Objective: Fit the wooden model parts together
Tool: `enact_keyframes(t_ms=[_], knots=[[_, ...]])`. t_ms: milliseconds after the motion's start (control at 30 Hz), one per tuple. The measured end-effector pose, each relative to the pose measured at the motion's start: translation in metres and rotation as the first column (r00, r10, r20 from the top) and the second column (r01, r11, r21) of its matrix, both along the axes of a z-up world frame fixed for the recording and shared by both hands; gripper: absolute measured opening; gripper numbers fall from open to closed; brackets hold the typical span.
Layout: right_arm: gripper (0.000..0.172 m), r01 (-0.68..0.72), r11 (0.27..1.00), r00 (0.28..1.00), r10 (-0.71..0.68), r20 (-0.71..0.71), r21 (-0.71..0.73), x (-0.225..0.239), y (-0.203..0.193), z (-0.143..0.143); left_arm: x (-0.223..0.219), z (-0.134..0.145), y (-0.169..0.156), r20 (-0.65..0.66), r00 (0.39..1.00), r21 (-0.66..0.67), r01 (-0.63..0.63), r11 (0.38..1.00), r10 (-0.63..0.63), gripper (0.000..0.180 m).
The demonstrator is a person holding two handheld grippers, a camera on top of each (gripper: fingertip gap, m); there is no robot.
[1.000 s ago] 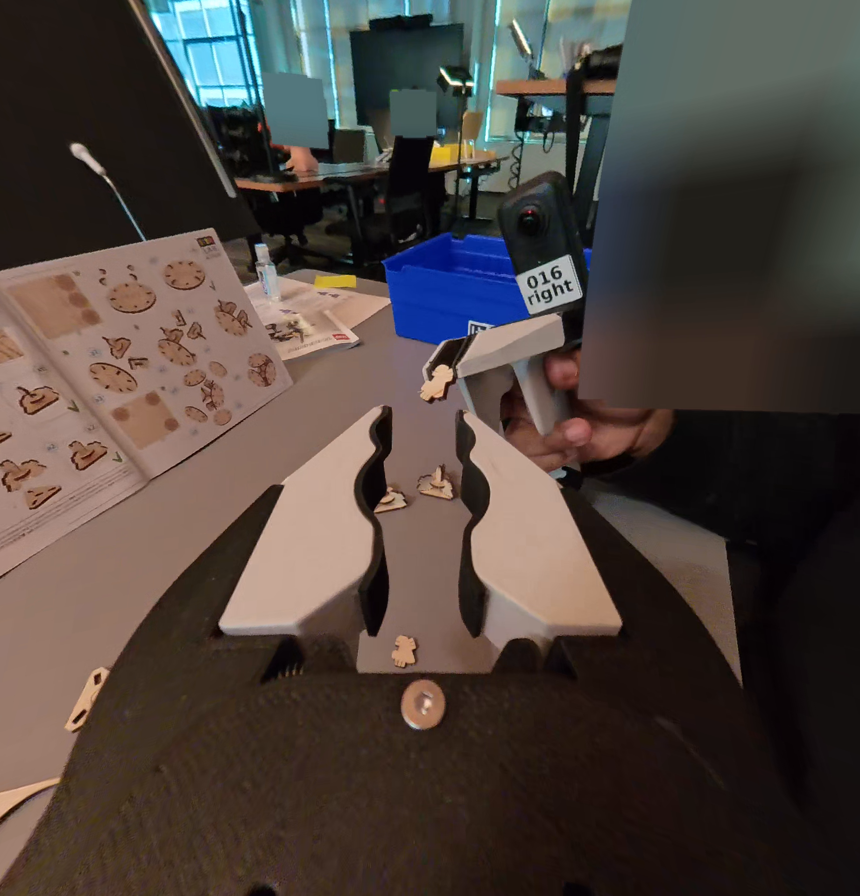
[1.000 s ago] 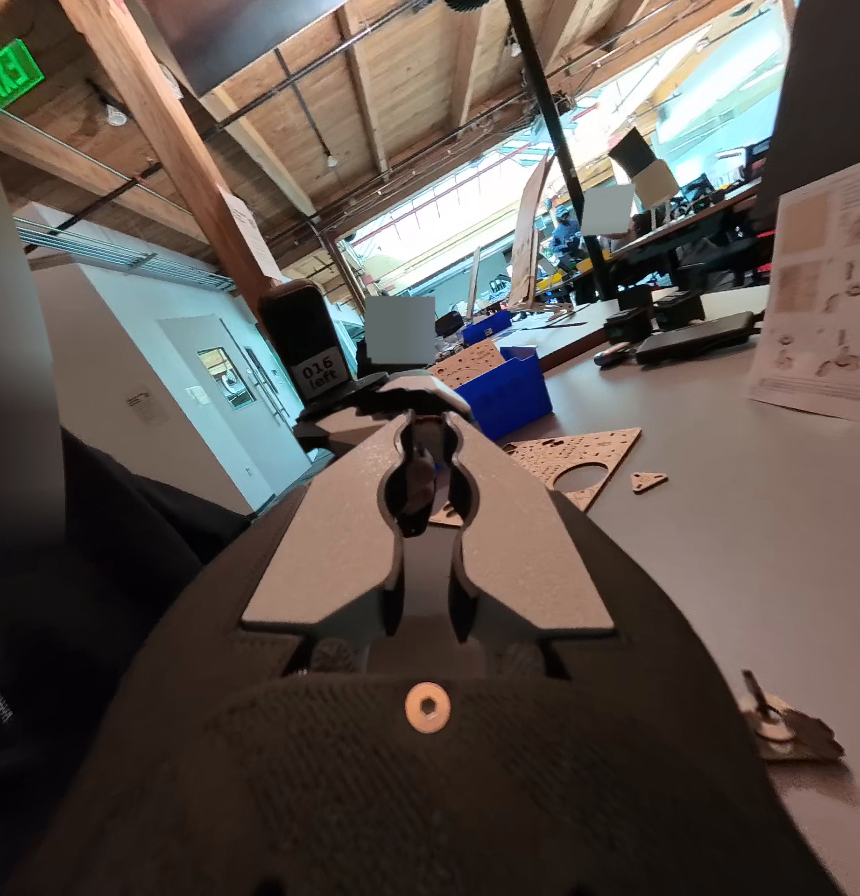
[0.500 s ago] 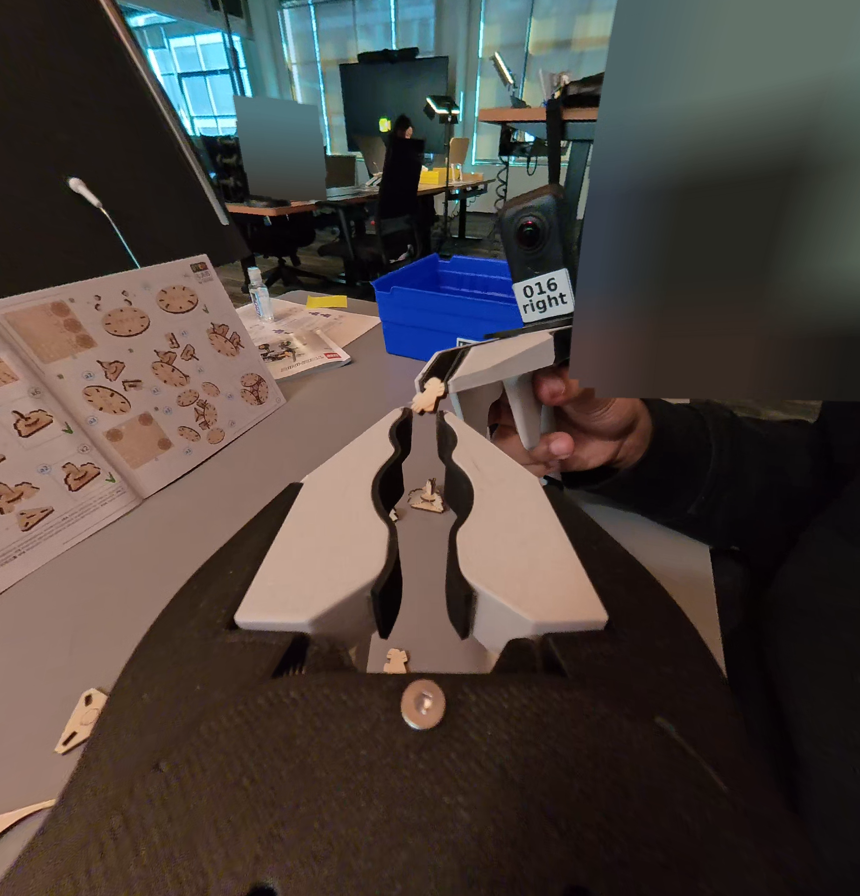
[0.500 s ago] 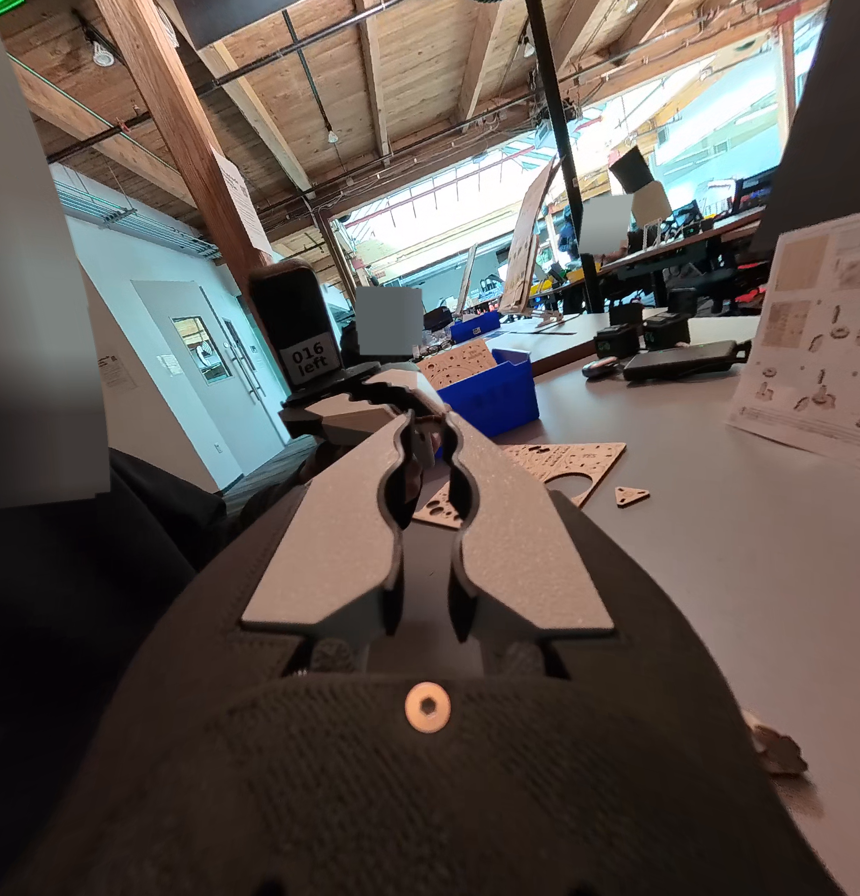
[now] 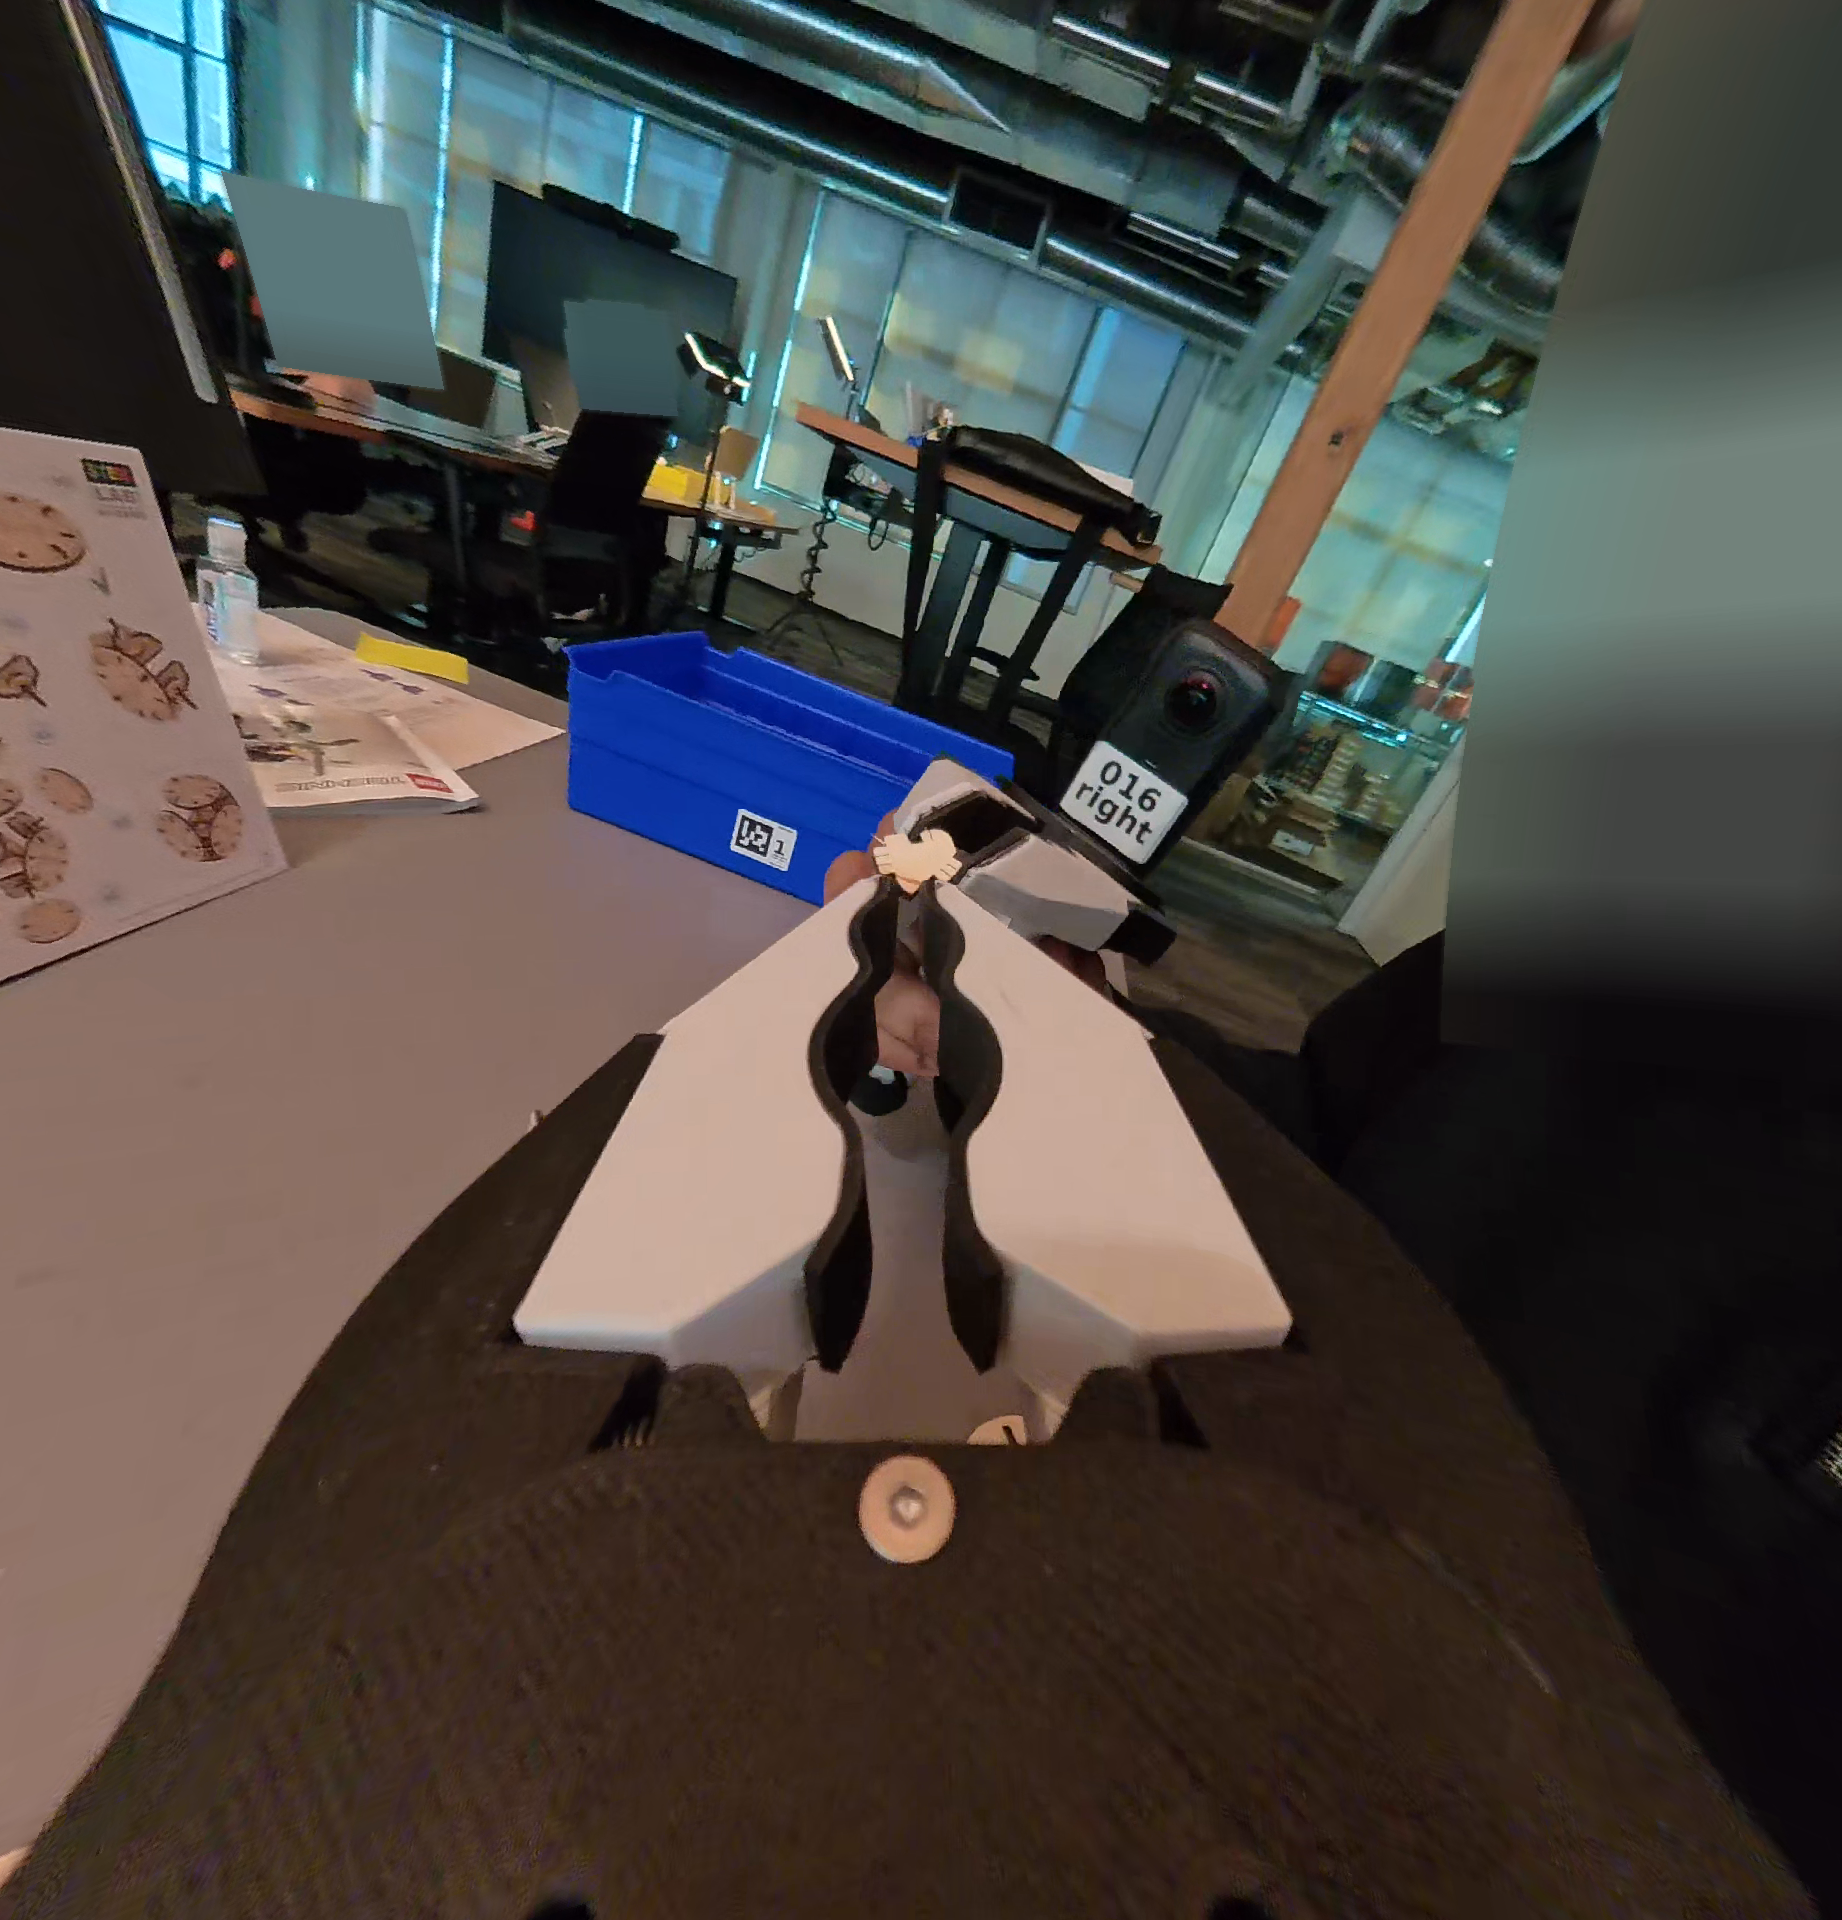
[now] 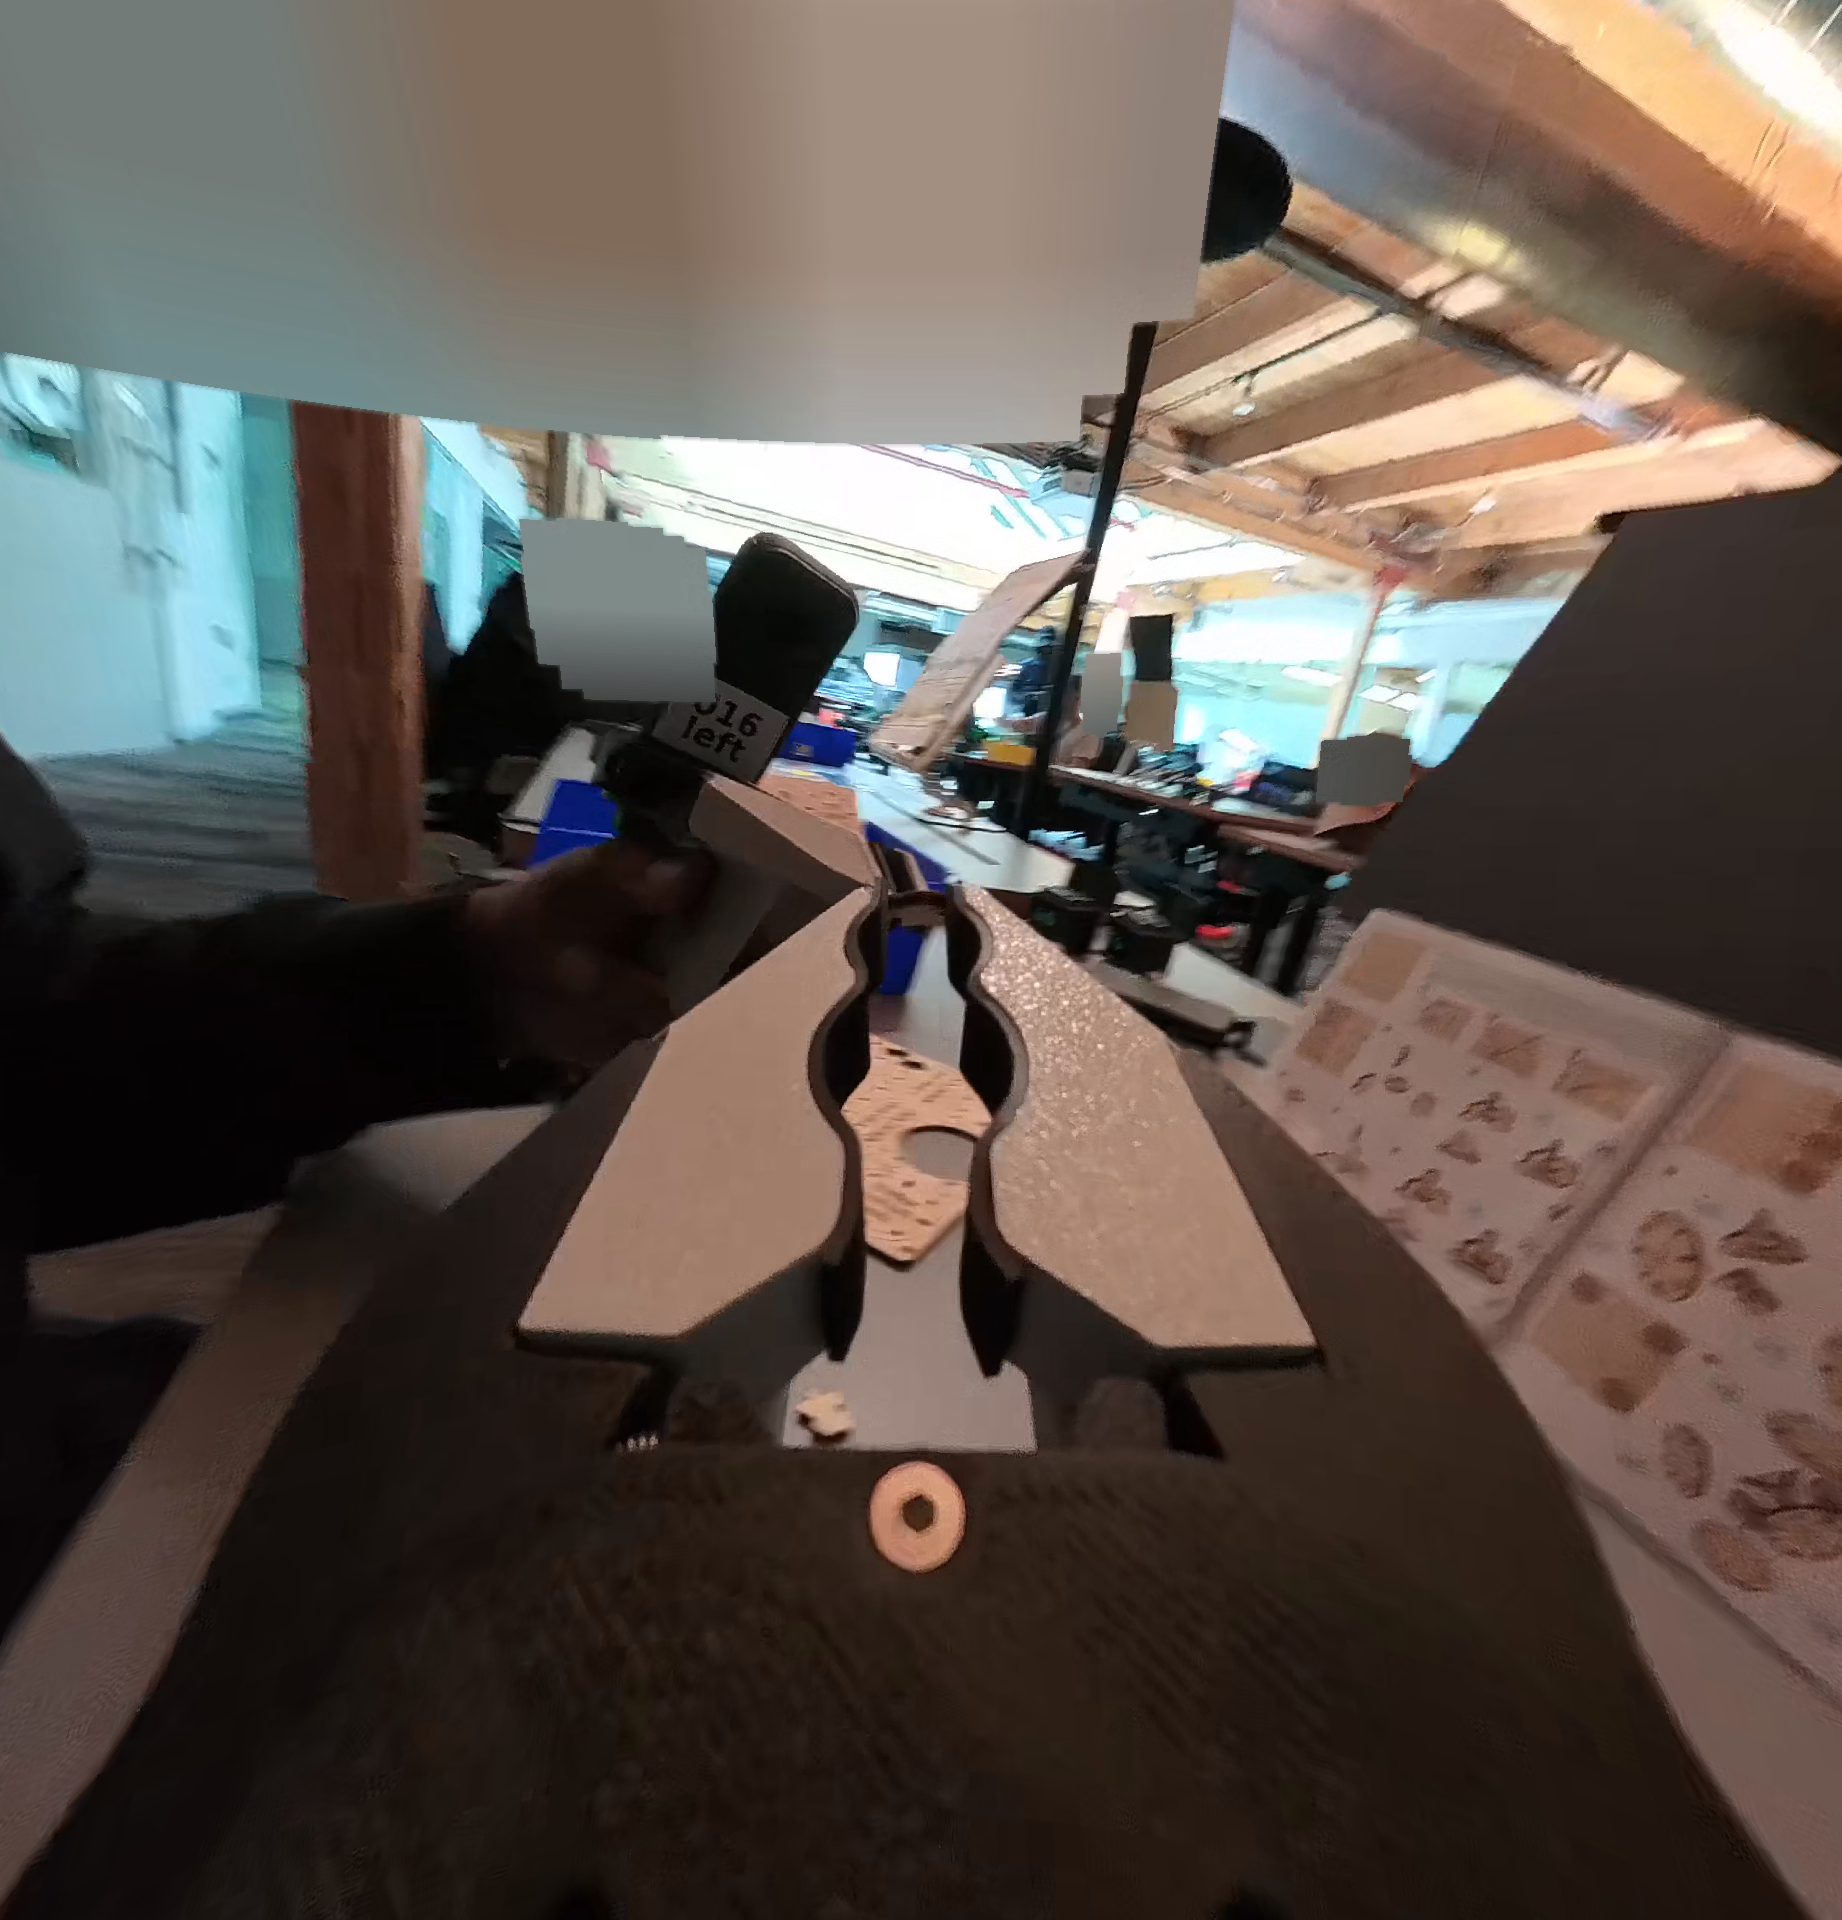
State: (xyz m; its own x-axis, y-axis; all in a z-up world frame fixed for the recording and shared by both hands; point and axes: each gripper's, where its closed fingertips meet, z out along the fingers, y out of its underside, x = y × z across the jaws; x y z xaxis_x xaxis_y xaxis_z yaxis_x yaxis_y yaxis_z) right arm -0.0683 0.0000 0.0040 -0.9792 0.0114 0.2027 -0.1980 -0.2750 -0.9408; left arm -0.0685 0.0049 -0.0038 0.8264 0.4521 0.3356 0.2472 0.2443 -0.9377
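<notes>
- Daylight is admitted through the tall windows (image 5: 958,343) at the back, leaving the foreground dim.
- Strong wide-angle bending is seen at the edges.
- The right wrist view is smeared by motion blur, most heavily on the instruction sheet (image 6: 1582,1226).

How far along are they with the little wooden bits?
Done: holes show in the wooden sheet. In hand: the right gripper and left gripper both pinch one little wooden piece in the air. Left over: a loose piece lies on the table.

Tall windows (image 5: 958,343) lit an open workshop with wooden ceiling beams (image 6: 1416,395), a timber post (image 5: 1384,343) and distant desks (image 5: 979,488).
</notes>
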Motion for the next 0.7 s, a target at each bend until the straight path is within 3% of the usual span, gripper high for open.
enact_keyframes(t_ms=[700], knots=[[0.009, -0.015, 1.0, 0.999, 0.016, 0.038, -0.005, 0.0002, -0.0009, -0.0022, -0.0004, 0.0019, -0.0045, -0.041, 0.999, -0.01, -0.017, 1.0, 0.017, 0.0]])
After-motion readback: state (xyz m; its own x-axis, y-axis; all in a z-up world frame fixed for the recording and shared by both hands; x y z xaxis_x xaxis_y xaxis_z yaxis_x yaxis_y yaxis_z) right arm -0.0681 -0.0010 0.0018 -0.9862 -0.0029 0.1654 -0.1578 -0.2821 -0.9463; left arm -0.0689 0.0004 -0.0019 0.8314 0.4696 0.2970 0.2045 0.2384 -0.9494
